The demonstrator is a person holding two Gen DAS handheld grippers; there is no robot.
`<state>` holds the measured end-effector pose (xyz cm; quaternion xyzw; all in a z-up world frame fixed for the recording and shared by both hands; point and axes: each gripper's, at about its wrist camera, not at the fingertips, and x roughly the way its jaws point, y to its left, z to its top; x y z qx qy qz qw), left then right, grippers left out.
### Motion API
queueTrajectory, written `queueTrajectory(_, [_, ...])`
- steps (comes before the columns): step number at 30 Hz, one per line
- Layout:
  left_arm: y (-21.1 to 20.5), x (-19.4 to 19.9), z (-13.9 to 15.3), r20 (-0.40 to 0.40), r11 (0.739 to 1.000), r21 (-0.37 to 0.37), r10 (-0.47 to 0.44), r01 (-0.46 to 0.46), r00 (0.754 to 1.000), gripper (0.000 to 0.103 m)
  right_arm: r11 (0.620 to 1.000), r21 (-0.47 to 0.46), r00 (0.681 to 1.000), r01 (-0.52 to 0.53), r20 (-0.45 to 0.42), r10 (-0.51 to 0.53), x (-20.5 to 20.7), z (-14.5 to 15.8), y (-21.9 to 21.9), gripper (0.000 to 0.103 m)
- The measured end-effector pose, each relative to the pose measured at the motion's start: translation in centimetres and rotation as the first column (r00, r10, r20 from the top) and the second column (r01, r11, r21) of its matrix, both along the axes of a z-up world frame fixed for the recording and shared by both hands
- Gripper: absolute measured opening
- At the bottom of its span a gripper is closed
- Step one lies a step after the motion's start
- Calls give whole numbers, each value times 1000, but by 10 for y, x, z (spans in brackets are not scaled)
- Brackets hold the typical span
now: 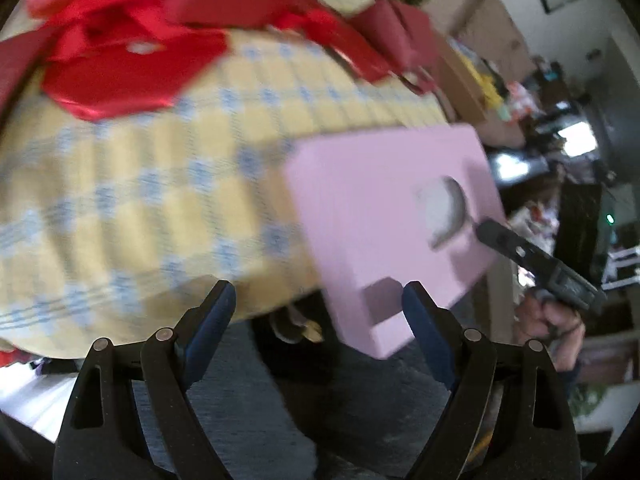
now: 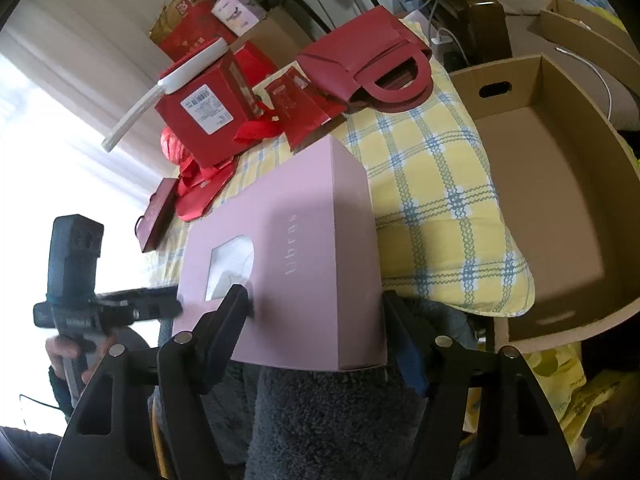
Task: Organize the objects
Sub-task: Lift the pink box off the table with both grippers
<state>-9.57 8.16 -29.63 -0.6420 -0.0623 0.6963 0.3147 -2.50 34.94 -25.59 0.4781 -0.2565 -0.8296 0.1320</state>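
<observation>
A pink flat box [image 2: 320, 216] with a round window and the word "Ubras" overhangs the near edge of the yellow checked cover [image 2: 432, 184], tilted. My right gripper [image 2: 316, 300] is shut on it: one finger lies on the top face beside the window, the other on the far side at the right edge. In the left wrist view the same pink box [image 1: 376, 208] sits to the right, with a right gripper finger [image 1: 504, 240] on it. My left gripper [image 1: 320, 296] is open and holds nothing; the box's corner is just inside its right fingertip.
An open cardboard box [image 2: 560, 208] stands right of the cover, its inside bare. Red gift bags and boxes [image 2: 208, 108] crowd the far side, with a dark red handbag [image 2: 368, 64]. A grey fluffy rug [image 2: 328, 420] lies below. A hand [image 2: 68, 356] holds the left gripper.
</observation>
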Motion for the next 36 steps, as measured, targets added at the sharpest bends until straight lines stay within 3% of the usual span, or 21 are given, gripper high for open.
queueTrajectory(3, [12, 8, 0, 13, 998, 27, -54, 53, 998, 85, 1000, -8, 1000, 3, -1, -3, 0, -1, 2, 69])
queueTrajectory(6, [21, 12, -6, 82, 996, 51, -74, 70, 994, 87, 1000, -9, 1000, 5, -4, -5, -1, -1, 2, 69])
queueTrajectory(12, [38, 11, -23, 215, 993, 119, -19, -7, 976, 89, 1000, -15, 1000, 4, -11, -5, -2, -3, 3, 69])
queueTrajectory(16, [46, 9, -27, 191, 993, 114, 12, -35, 981, 93, 1000, -19, 1000, 13, -16, -13, -1, -2, 5, 69])
queueTrajectory(23, [46, 7, -28, 170, 994, 105, 10, -29, 985, 89, 1000, -25, 1000, 17, -16, -17, 0, -2, 7, 69])
queueTrajectory(24, [47, 9, -26, 156, 995, 94, 12, -27, 988, 88, 1000, -22, 1000, 19, -16, -20, 0, -2, 7, 69])
queueTrajectory(26, [51, 13, -20, 112, 999, 34, 2, -6, 994, 76, 1000, -10, 999, 28, -23, -29, 0, 1, 7, 69])
queueTrajectory(28, [57, 19, -17, 68, 1000, -19, -16, 18, 998, 74, 1000, 11, 999, 29, -29, -29, 0, 5, 5, 69])
queueTrajectory(32, [57, 18, -22, 122, 1000, 15, -25, 23, 992, 73, 999, 41, 999, 24, -38, -22, 3, 8, 7, 68])
queueTrajectory(36, [47, 14, -20, 204, 996, 91, -5, -14, 979, 74, 999, 0, 999, 35, -21, -35, 2, 1, 13, 68])
